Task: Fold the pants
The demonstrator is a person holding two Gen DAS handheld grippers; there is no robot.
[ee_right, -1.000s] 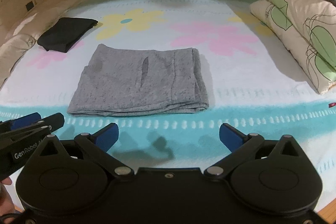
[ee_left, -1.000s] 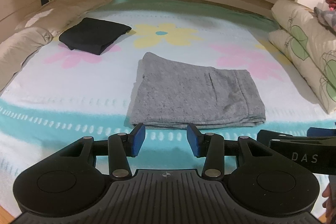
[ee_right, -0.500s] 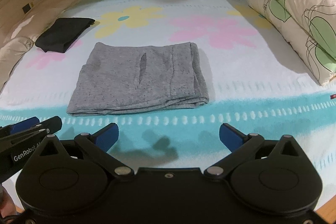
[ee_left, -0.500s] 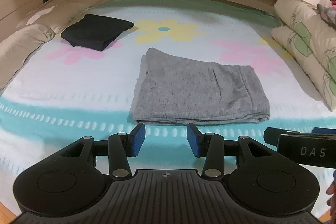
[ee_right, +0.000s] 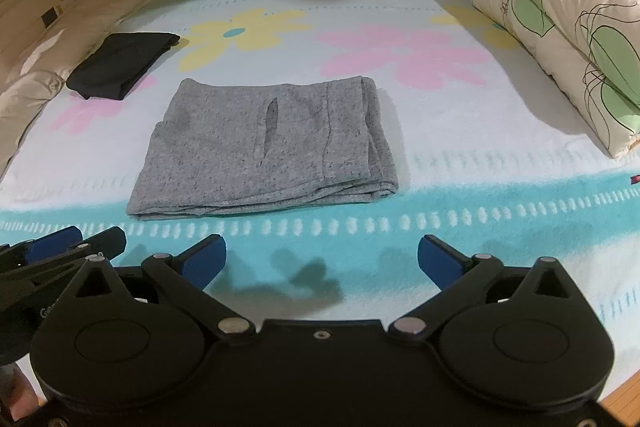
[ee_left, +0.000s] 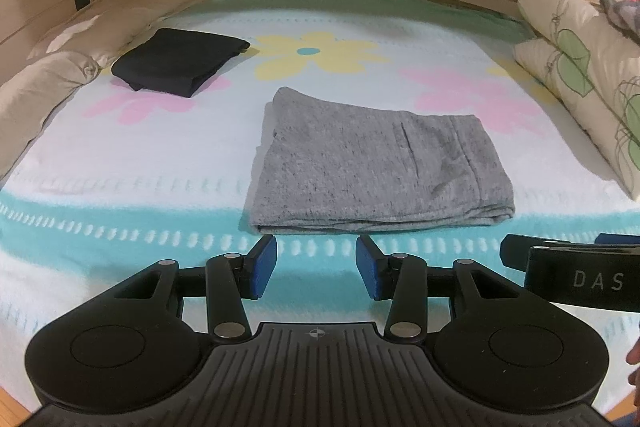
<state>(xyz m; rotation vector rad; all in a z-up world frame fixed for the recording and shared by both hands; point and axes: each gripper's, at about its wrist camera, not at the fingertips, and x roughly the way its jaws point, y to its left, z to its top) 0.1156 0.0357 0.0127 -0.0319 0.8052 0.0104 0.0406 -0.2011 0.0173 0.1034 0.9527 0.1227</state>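
A fleecy blanket (ee_left: pixel 168 163) covers the bed, pale with big yellow and pink flower shapes and a turquoise band of white dashes along its near edge. The grey pants (ee_left: pixel 372 163) lie at the middle of this blanket, folded into a flat, thick rectangle of speckled heathered knit; a pocket slit runs down the top layer, and the stacked folded edges show along the near side, just beyond the dashed band.

Right of the pants, well apart, two puffy quilted pillows (ee_right: pixel 568 27) with green leaf outlines are stacked at the blanket's edge, a bundle of grey and pink cloth on top. Left of the pants, a rumpled cream duvet (ee_left: pixel 52 79) runs beside the wooden bed frame. Between that duvet and the pants sits a black garment (ee_left: pixel 176 65), folded into a smooth, smaller block.

Nearer than the pants, over the turquoise band, the left gripper (ee_left: pixel 316 269) hangs with its blue pads partly apart and nothing between them. Beside it, the right gripper (ee_right: pixel 320 263) has its blue-padded fingers spread wide, empty, above their shadows on the fleece.
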